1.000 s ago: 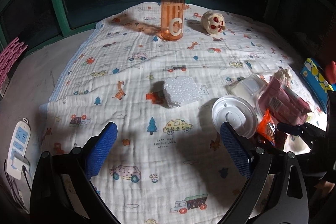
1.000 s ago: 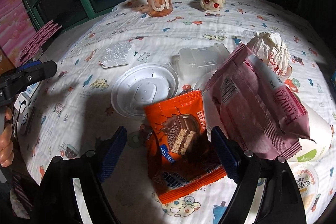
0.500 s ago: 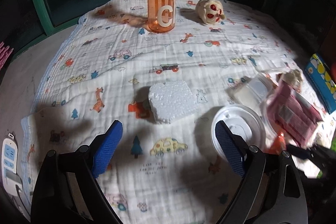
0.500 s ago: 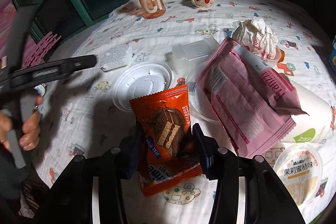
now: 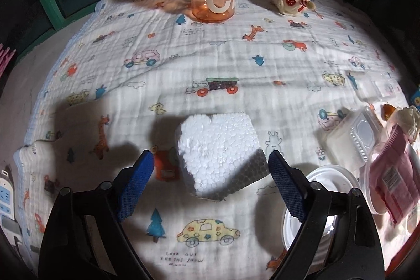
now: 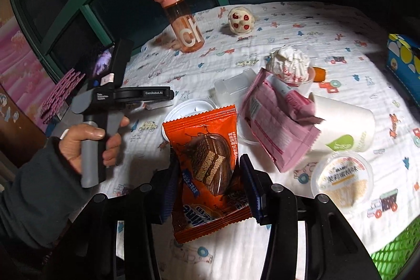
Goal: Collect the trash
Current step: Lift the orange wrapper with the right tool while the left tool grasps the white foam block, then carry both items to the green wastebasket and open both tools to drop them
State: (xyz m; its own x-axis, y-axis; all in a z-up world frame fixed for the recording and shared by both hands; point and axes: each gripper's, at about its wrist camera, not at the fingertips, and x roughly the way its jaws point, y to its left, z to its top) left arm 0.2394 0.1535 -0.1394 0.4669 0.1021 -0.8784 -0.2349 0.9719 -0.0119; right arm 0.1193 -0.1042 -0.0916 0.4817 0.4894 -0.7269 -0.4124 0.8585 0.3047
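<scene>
Right wrist view showed the orange snack wrapper (image 6: 207, 169) clamped upright between the jaws of my right gripper (image 6: 210, 188), lifted clear of the printed blanket (image 6: 288, 25) that covered the table. Just behind it lay the rest of the trash: a white round lid (image 6: 183, 106), a clear plastic box (image 6: 231, 88), a pink wrapper (image 6: 278, 122) leaning over a clear cup, a crumpled ball of paper (image 6: 288, 62) sitting in another cup, a white paper cup (image 6: 344, 125) on its side, and a sealed pudding cup (image 6: 341, 175) near the front edge. A green mesh basket (image 6: 393, 248) showed at the lower right corner, and a blue patterned box (image 6: 404, 64) sat at the far right. Farther back stood an orange water bottle (image 6: 186, 25) with a small cream plush toy (image 6: 240, 20) beside it. At the left, my left hand (image 6: 89, 146) gripped the grey handle of the other tool.

In the left wrist view, my left gripper (image 5: 210, 177) had its jaws wide apart and closing, with a white foam block (image 5: 218, 154) lying on the blanket between the blue pads (image 5: 136, 183), not touched by either. The white lid lay just right of the right-hand pad. A white power strip (image 5: 6, 198) lay off the blanket at the left edge.
</scene>
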